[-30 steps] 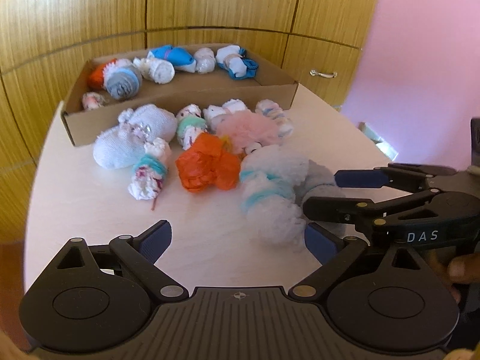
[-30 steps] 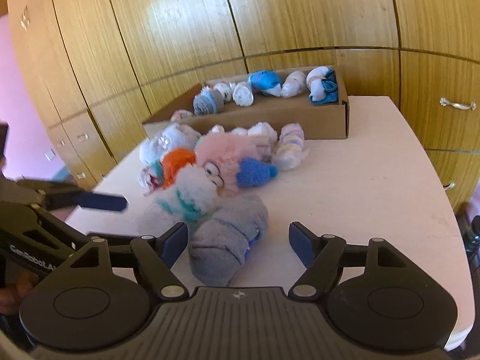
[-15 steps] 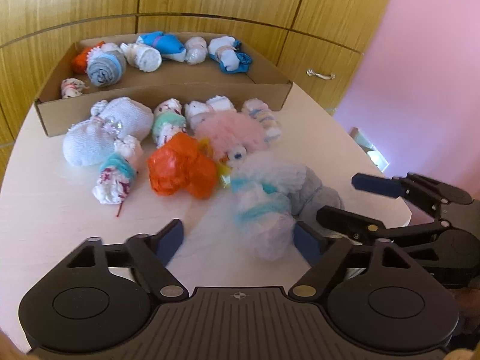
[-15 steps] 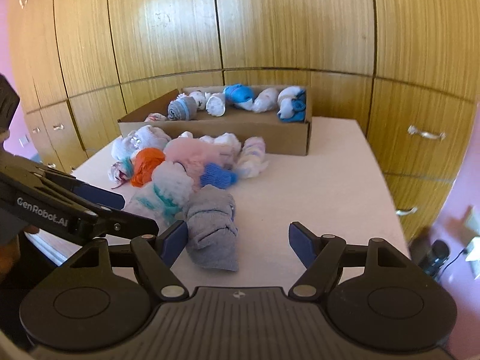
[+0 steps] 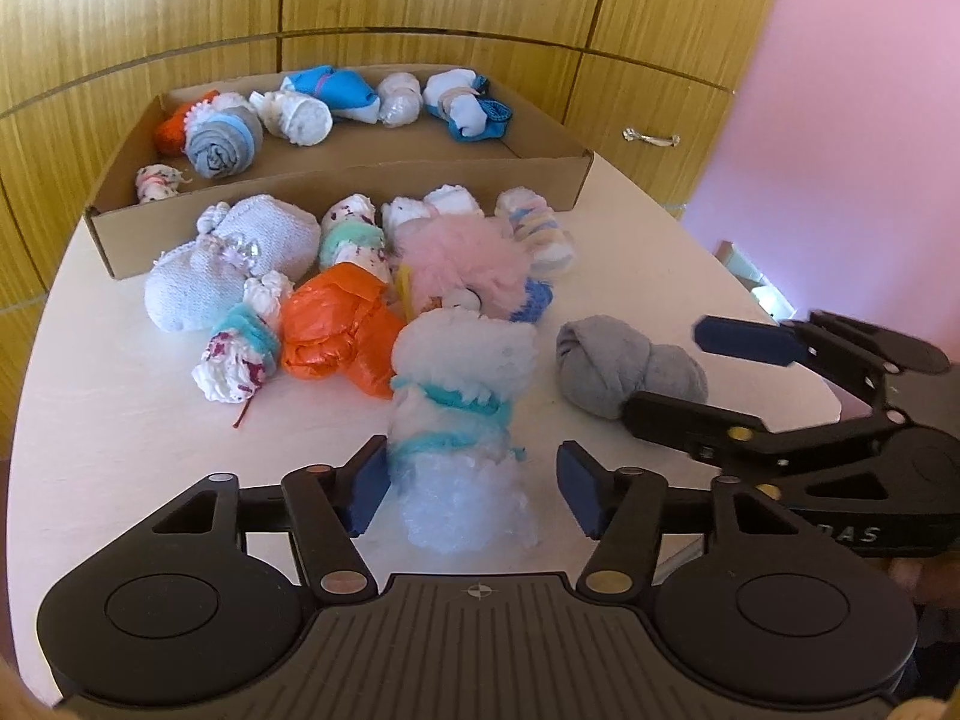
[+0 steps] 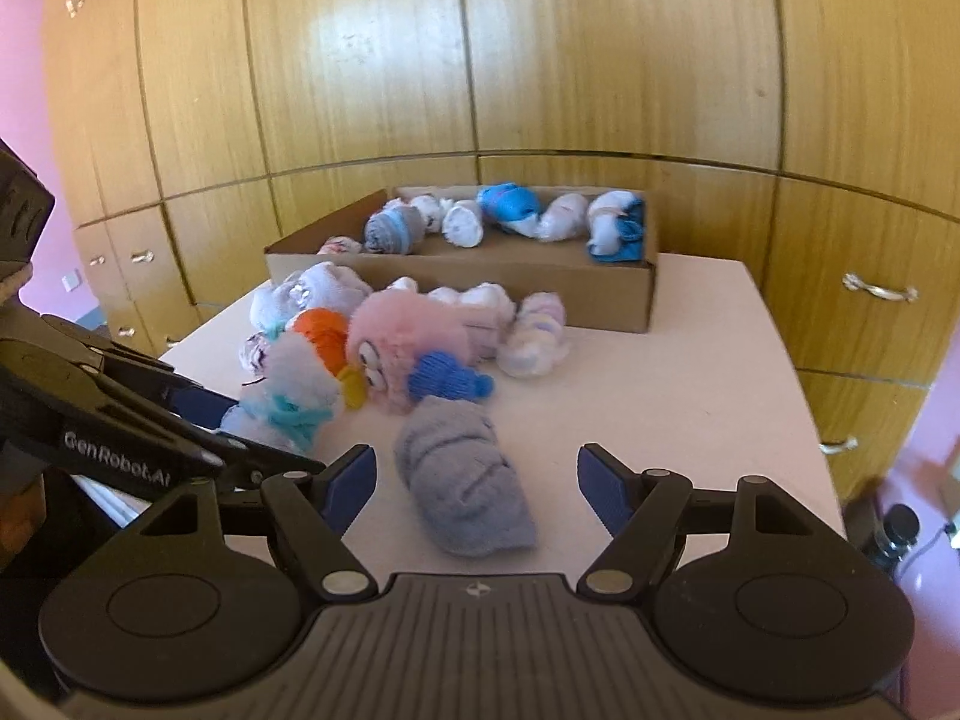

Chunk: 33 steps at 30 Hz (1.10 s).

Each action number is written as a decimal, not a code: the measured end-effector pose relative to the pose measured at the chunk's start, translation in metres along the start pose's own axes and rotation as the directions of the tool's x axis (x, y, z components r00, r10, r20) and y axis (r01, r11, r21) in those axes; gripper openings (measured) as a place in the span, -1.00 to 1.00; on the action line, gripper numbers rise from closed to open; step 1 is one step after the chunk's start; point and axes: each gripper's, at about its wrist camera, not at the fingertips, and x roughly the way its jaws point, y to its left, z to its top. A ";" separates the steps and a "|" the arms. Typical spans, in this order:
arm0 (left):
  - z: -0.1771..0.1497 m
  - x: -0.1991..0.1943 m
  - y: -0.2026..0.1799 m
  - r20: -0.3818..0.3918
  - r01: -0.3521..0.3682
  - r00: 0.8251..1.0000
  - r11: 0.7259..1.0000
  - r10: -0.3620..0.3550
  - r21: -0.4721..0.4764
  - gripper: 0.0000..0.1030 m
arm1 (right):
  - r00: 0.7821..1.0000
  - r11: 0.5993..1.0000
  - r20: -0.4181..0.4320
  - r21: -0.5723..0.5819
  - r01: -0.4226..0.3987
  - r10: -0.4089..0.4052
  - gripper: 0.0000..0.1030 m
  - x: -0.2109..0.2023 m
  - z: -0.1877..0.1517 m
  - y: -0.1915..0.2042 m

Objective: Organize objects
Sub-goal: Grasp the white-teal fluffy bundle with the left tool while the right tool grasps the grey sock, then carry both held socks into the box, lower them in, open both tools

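Observation:
A pile of rolled socks lies on the pale table [image 5: 120, 420] in front of a cardboard box [image 5: 336, 192] that holds several more rolls. My left gripper [image 5: 471, 489] is open, its pads on either side of a fluffy white roll with a teal band [image 5: 459, 414]; the left pad touches it. My right gripper [image 6: 477, 483] is open around a grey rolled sock [image 6: 465, 474], which also shows in the left wrist view [image 5: 624, 369]. An orange roll [image 5: 336, 330] and a pink fuzzy roll [image 5: 462, 267] lie just behind.
Wooden cabinet doors [image 6: 540, 60] stand behind the table. The box [image 6: 468, 282] sits at the table's far edge. A pink wall [image 5: 840, 90] is to the right. The right gripper's body [image 5: 840, 438] is beside my left gripper.
My left gripper has moved right and forward so the fluffy white roll now sits between its pads. My right gripper has drawn back, and the grey roll lies apart from the pile.

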 end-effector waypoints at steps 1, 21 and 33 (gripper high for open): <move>0.000 -0.001 0.000 -0.001 -0.002 1.000 1.000 0.002 0.005 0.14 | 1.000 1.000 -0.009 -0.009 0.001 -0.001 0.17 0.002 0.001 0.001; -0.002 -0.038 0.020 0.054 0.035 0.998 0.999 -0.035 0.003 -0.08 | 0.997 0.988 0.047 0.139 -0.069 0.063 -0.30 -0.031 0.014 -0.021; 0.098 -0.069 0.076 0.170 -0.033 0.985 0.999 0.033 -0.001 -0.08 | 0.985 0.987 0.143 0.109 -0.116 0.100 -0.30 -0.026 0.105 -0.042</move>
